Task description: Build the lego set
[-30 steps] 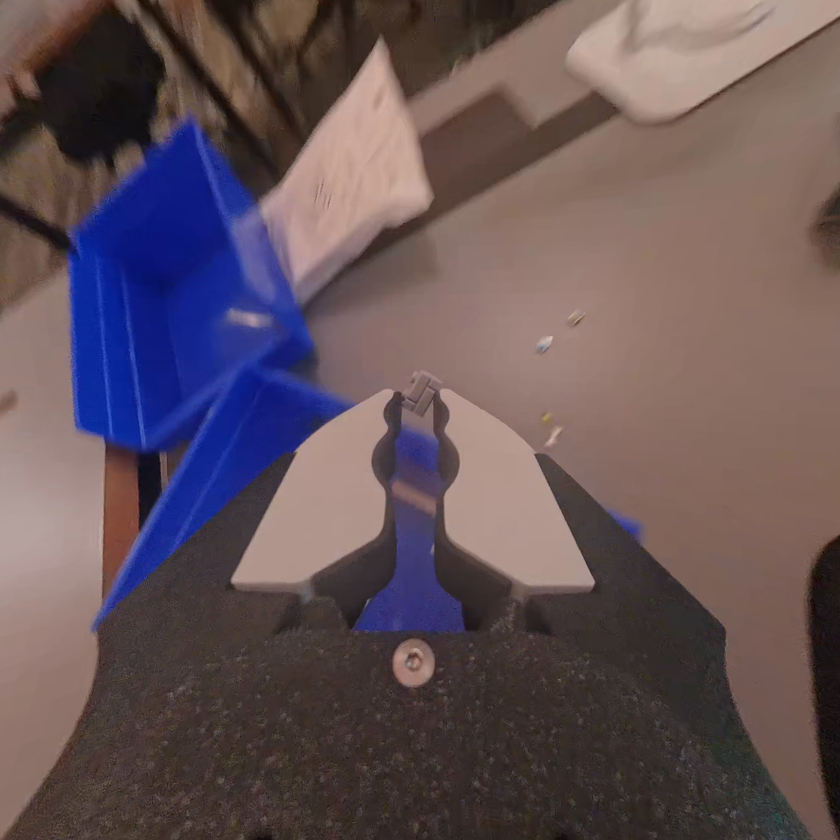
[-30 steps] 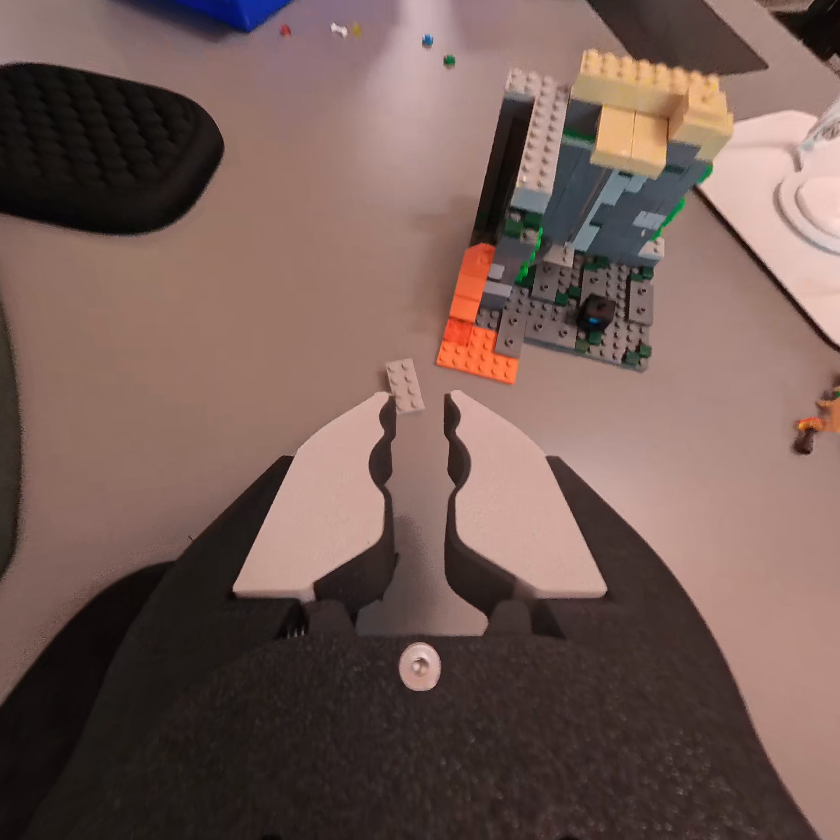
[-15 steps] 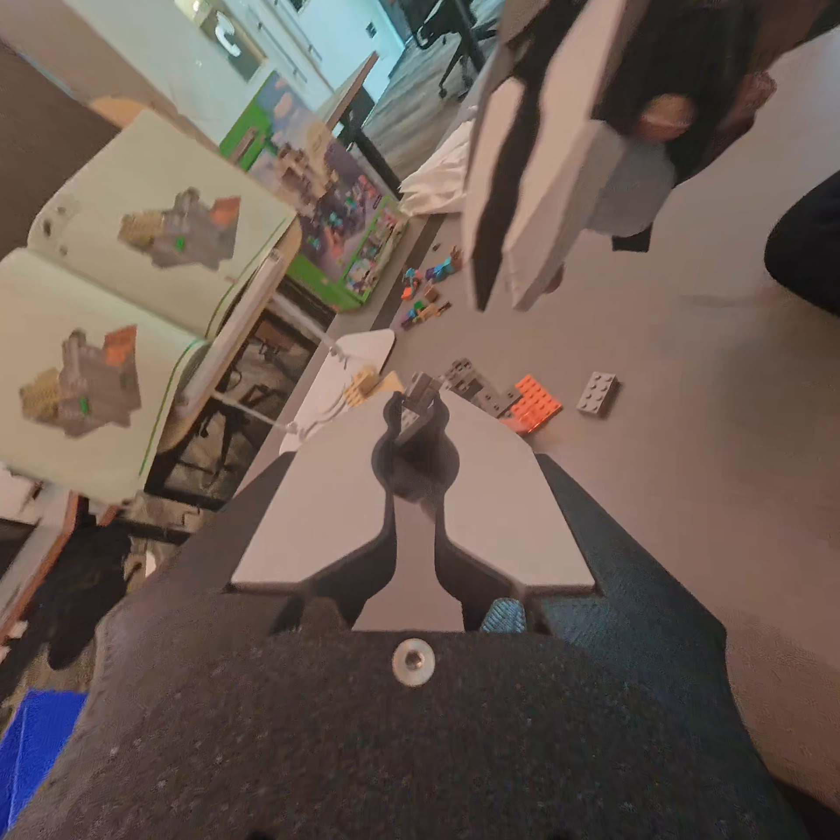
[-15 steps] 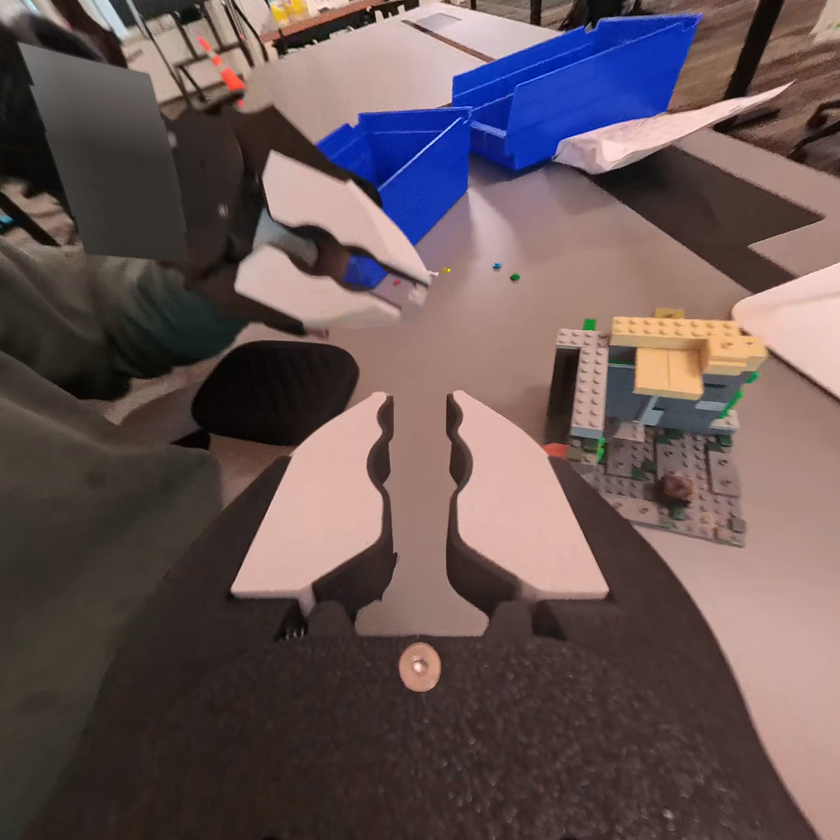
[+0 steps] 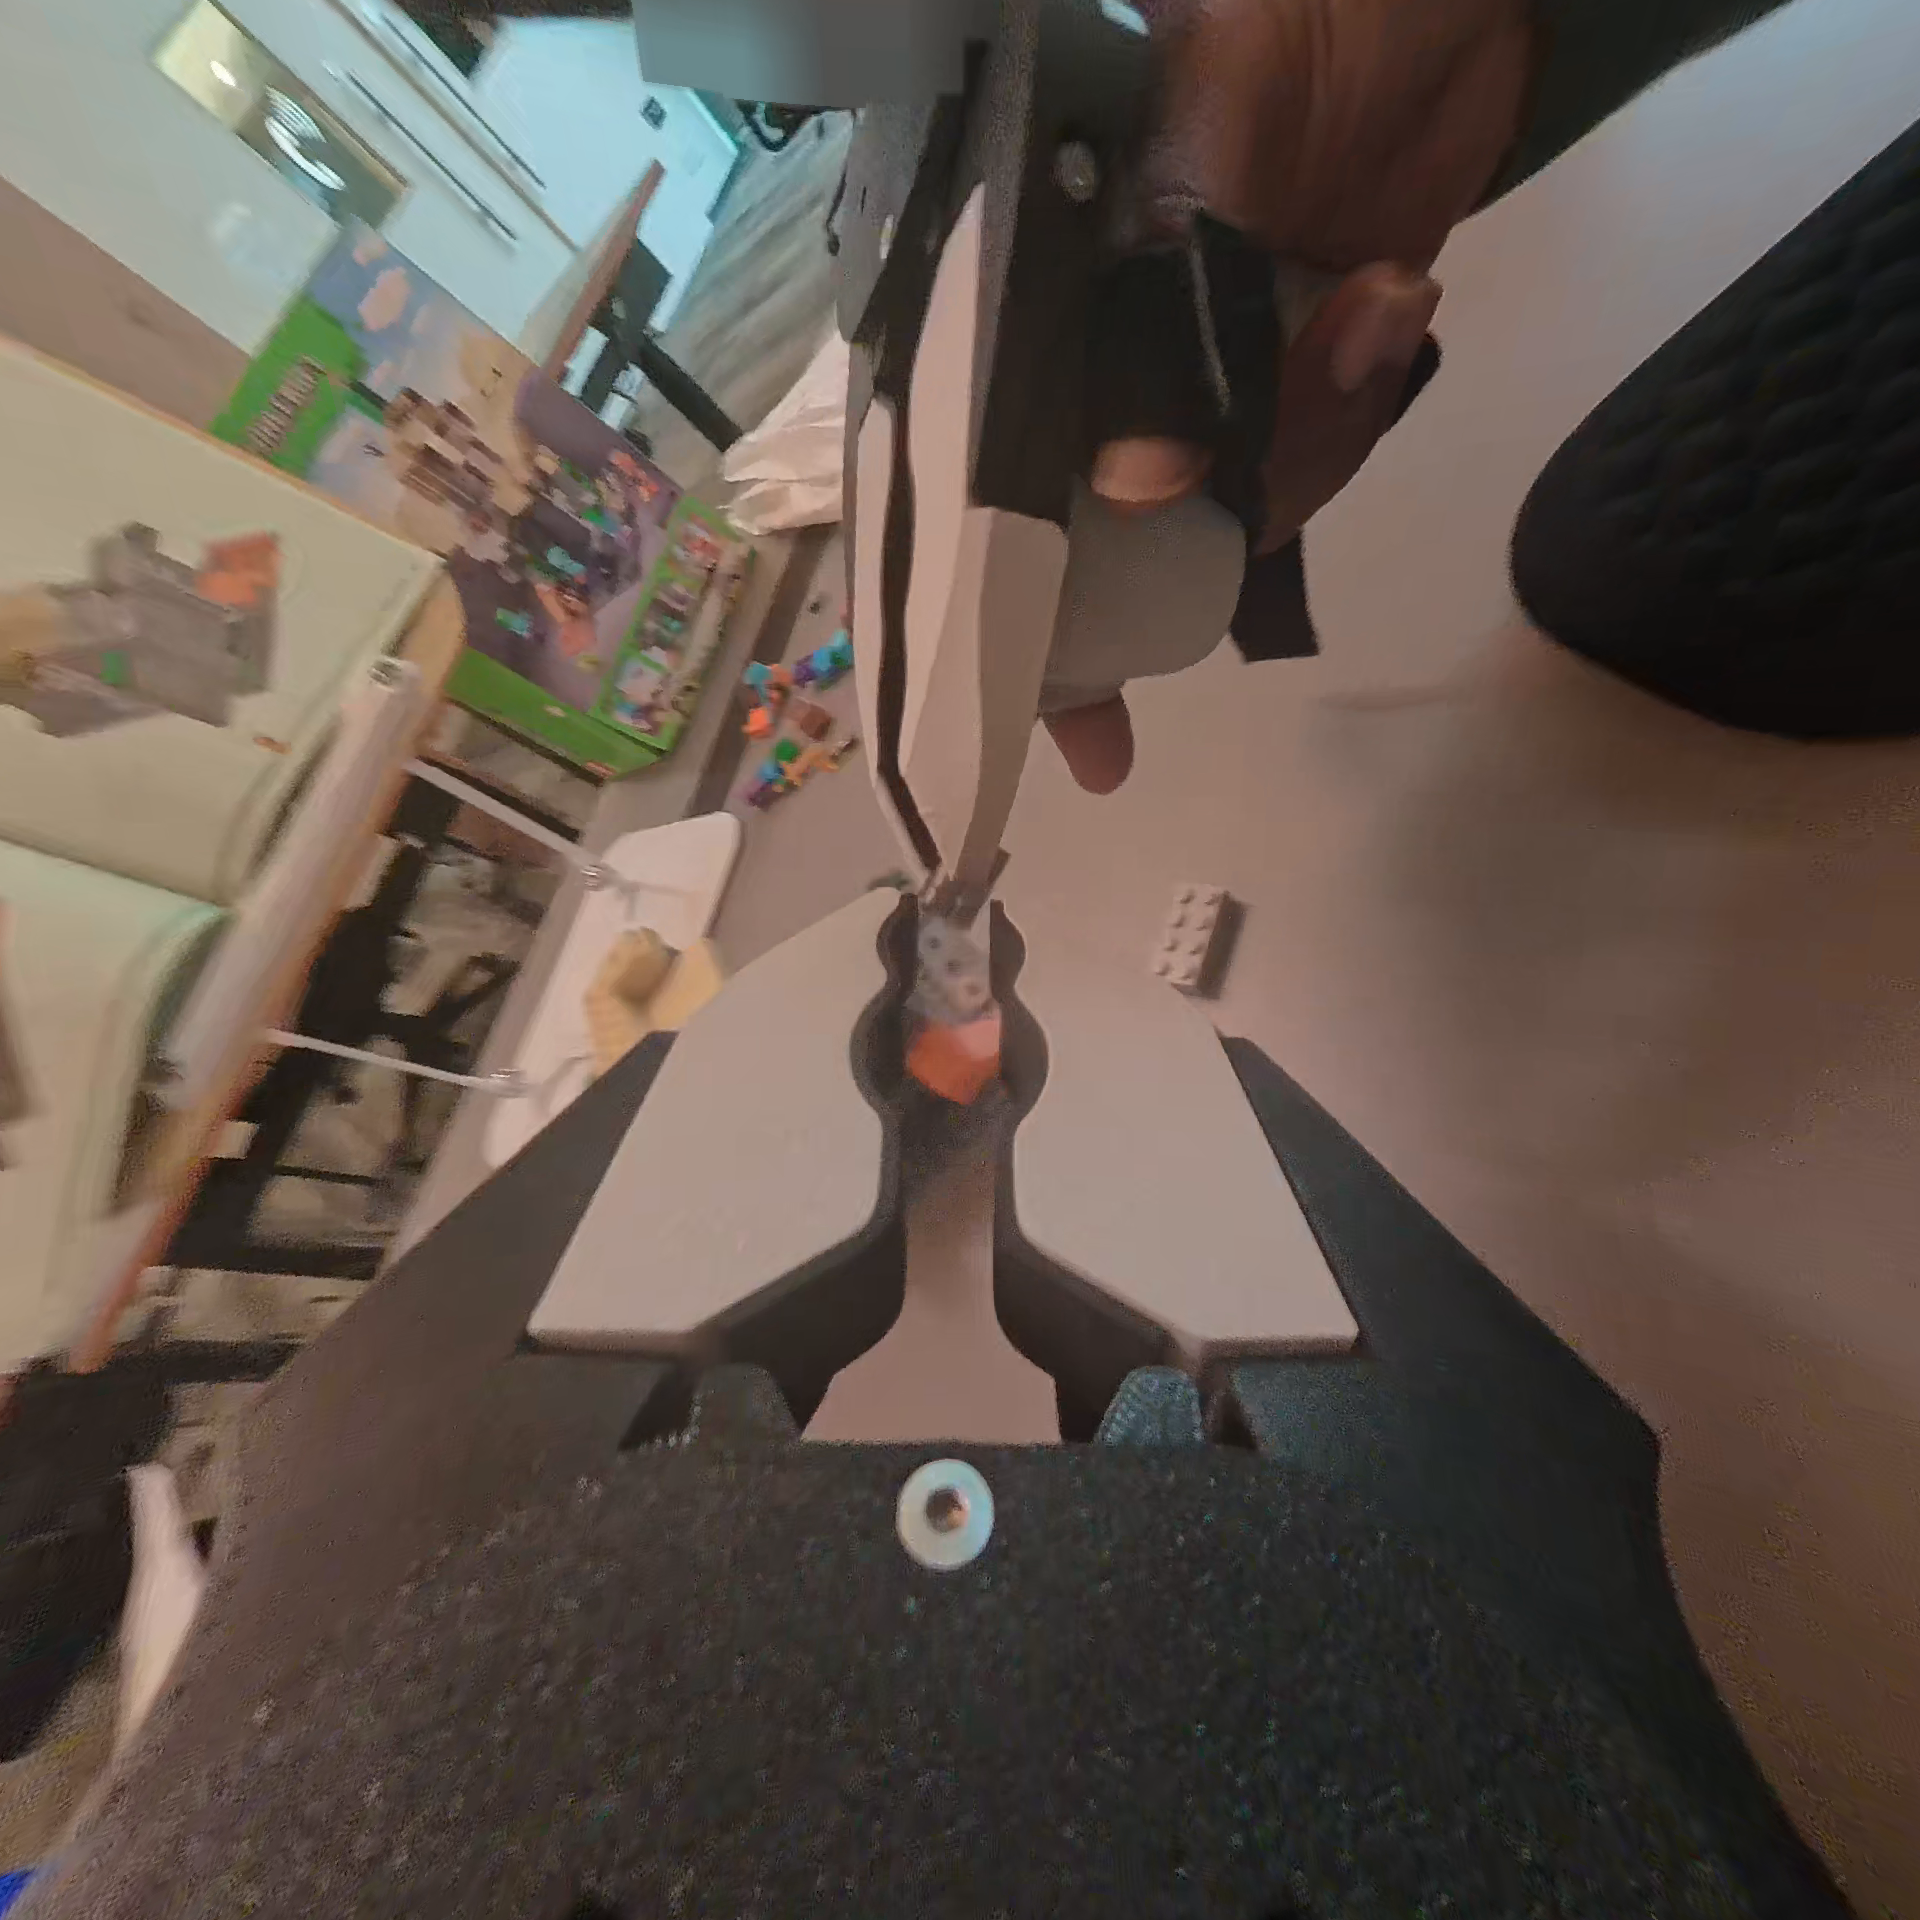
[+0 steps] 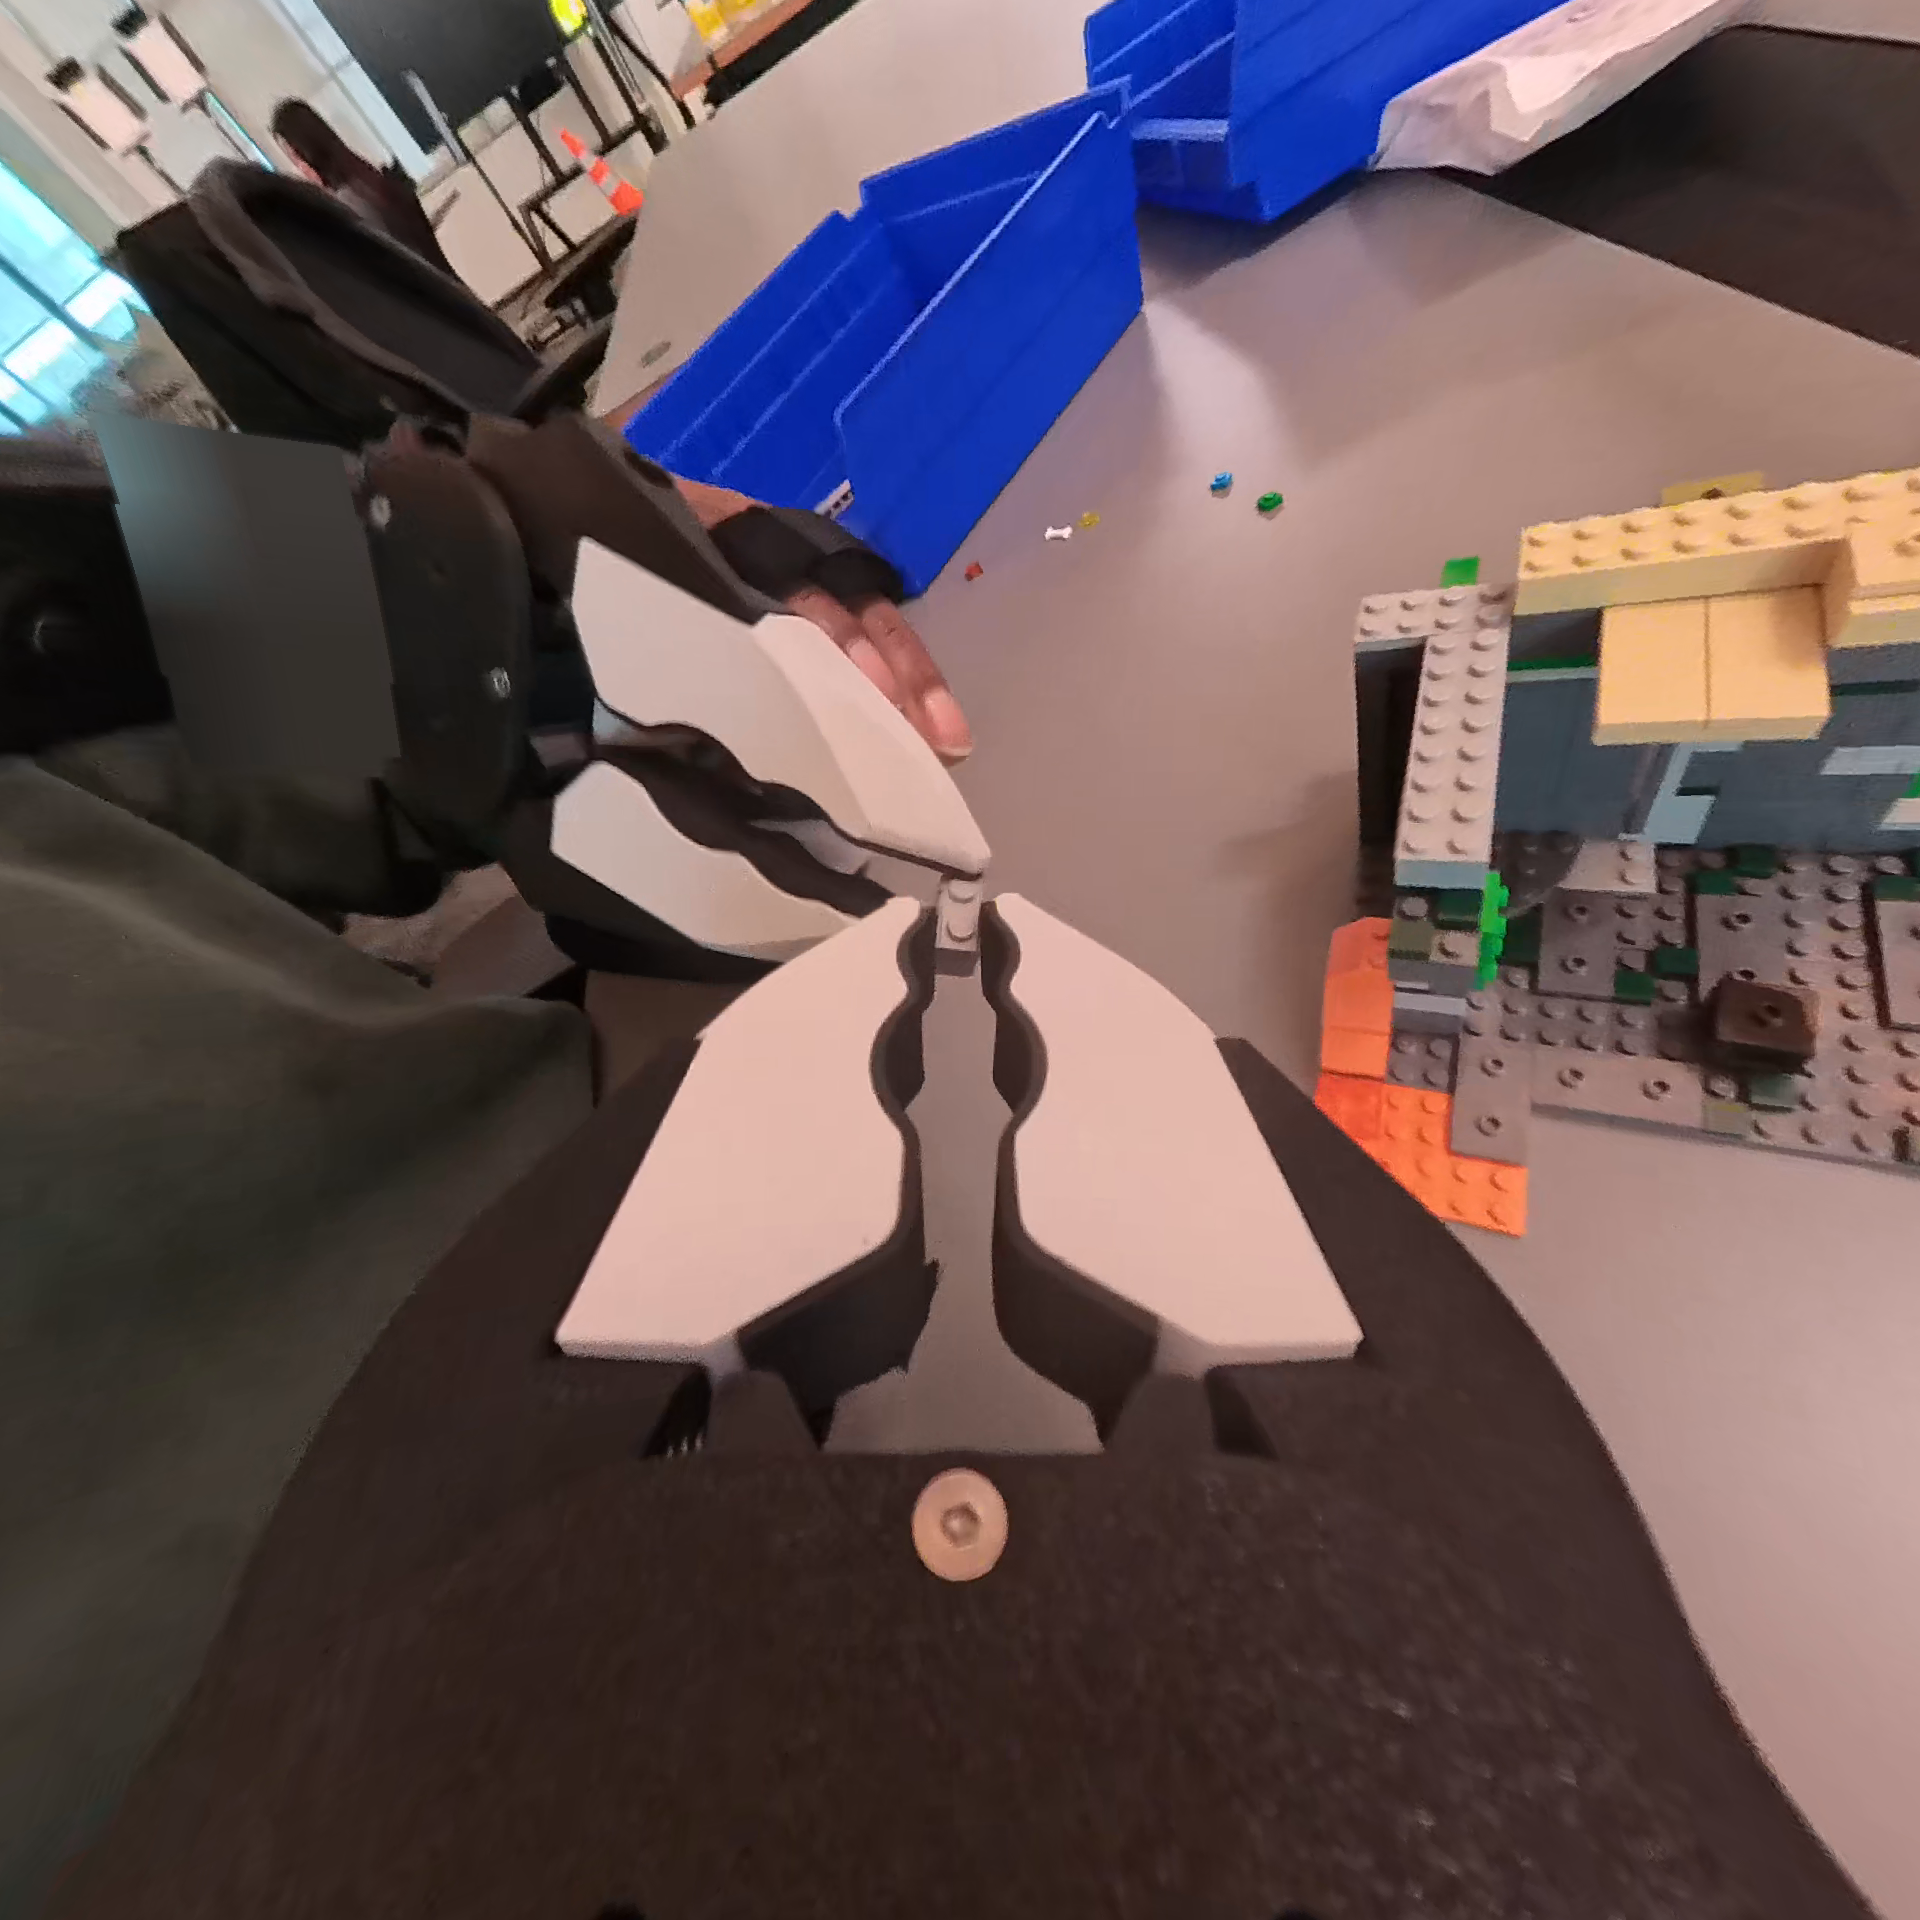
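While both of my tongs meet tip to tip over the grey table (image 6: pixel 1195 727), I judge that neither should let go until the other's hold is sure, and that both should be kept steady. My right gripper (image 6: pixel 957 914) is nearly closed, its tips pinching a small grey brick (image 6: pixel 957 928) from both sides. My left gripper (image 5: pixel 951 940) is clenched on the same little piece from the other end, seen there as a grey studded brick (image 5: pixel 948 971) with an orange bit (image 5: pixel 951 1065) just behind it in the throat of the jaws. In the right wrist view the left tips sit right on top of the brick.

Beyond, a loose grey plate (image 5: pixel 1195 940) lies on the table near the left tips. The brick-built model (image 6: pixel 1621 831) stands to the right, with blue bins (image 6: pixel 935 364) farther back and a few tiny coloured bits (image 6: pixel 1242 494) scattered between them.
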`<move>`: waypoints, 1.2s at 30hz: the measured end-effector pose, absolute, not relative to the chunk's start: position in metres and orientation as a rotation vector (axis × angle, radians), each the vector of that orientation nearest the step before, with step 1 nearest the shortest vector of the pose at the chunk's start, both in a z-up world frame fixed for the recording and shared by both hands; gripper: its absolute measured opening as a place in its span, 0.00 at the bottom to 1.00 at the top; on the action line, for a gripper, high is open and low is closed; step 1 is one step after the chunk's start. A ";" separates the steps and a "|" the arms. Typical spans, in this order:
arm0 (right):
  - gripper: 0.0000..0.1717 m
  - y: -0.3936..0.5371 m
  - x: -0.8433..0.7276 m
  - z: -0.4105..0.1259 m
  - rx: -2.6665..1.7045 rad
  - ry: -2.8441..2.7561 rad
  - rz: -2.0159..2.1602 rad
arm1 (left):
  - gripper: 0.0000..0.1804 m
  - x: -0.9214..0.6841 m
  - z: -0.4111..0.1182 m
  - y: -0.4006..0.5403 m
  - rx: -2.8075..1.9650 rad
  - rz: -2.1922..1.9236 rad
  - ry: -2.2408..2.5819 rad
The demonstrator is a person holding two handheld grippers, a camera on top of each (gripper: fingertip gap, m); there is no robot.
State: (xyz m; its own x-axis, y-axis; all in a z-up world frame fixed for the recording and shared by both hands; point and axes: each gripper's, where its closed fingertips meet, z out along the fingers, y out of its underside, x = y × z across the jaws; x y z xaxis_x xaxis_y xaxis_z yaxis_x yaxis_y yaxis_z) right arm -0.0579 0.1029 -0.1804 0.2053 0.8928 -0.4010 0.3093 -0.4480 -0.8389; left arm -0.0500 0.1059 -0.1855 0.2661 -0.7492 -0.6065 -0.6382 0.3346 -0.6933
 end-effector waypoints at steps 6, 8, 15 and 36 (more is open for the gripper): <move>0.04 0.116 -0.019 -0.211 -1.899 -1.175 1.039 | 0.12 -0.047 -0.227 0.106 -1.616 -0.453 1.411; 0.04 0.123 -0.004 -0.224 -1.918 -1.179 0.949 | 0.14 -0.041 -0.246 0.105 -1.691 -0.537 1.442; 0.05 0.131 0.027 -0.253 -1.968 -1.146 0.832 | 0.20 -0.017 -0.290 0.113 -1.796 -0.598 1.611; 0.05 0.116 0.016 -0.261 -1.918 -1.236 0.854 | 0.09 -0.047 -0.307 0.091 -1.844 -0.589 1.813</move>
State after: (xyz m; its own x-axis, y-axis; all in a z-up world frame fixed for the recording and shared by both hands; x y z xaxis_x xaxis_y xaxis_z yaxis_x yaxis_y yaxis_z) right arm 0.0157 0.1156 -0.2613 0.3300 0.9309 -0.1568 0.4765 -0.3077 -0.8236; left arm -0.0466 0.0906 -0.3070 0.0276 -0.9991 -0.0311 -0.7903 -0.0027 -0.6128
